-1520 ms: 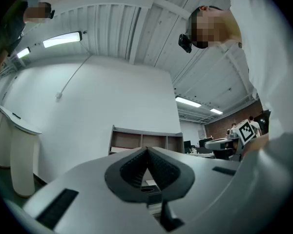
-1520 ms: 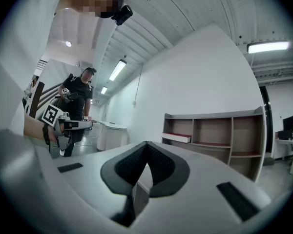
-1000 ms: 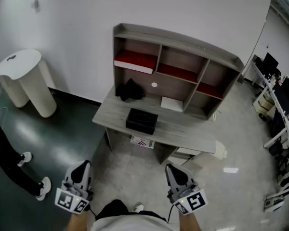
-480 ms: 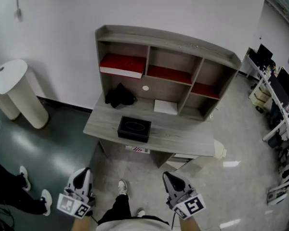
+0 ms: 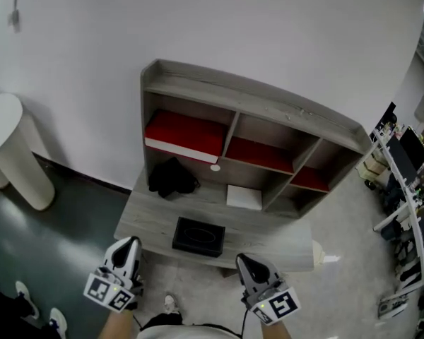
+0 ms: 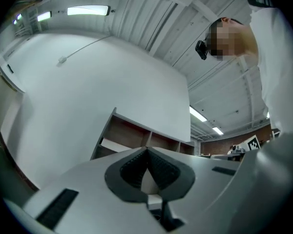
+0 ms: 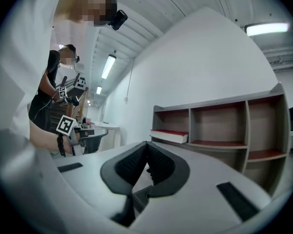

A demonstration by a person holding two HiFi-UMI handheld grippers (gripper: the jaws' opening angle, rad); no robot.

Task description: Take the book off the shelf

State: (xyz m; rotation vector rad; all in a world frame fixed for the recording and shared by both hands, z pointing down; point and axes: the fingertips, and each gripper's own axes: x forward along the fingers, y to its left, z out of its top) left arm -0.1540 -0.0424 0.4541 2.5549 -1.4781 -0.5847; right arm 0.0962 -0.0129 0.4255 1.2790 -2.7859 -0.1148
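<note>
A red book with white page edges (image 5: 184, 134) lies flat in the left compartment of the grey shelf unit (image 5: 254, 101) on the desk. In the right gripper view the book (image 7: 170, 135) shows on the same shelf level. My left gripper (image 5: 129, 243) and right gripper (image 5: 244, 261) hang low in front of the desk's near edge, well short of the shelf. Both are shut with nothing between the pads, as the left gripper (image 6: 147, 151) and the right gripper (image 7: 146, 145) show in their own views.
On the desk (image 5: 138, 221) sit a black box (image 5: 198, 236), a black bundle (image 5: 171, 178) and a white flat item (image 5: 244, 197). Red surfaces fill the middle (image 5: 258, 154) and right (image 5: 311, 179) compartments. A white round stand (image 5: 7, 147) is at left, desks with monitors (image 5: 410, 154) at right.
The desk and shelf have come closer and larger in the head view. Both grippers stay shut at the bottom. The person at the left has nearly slid out of view.
</note>
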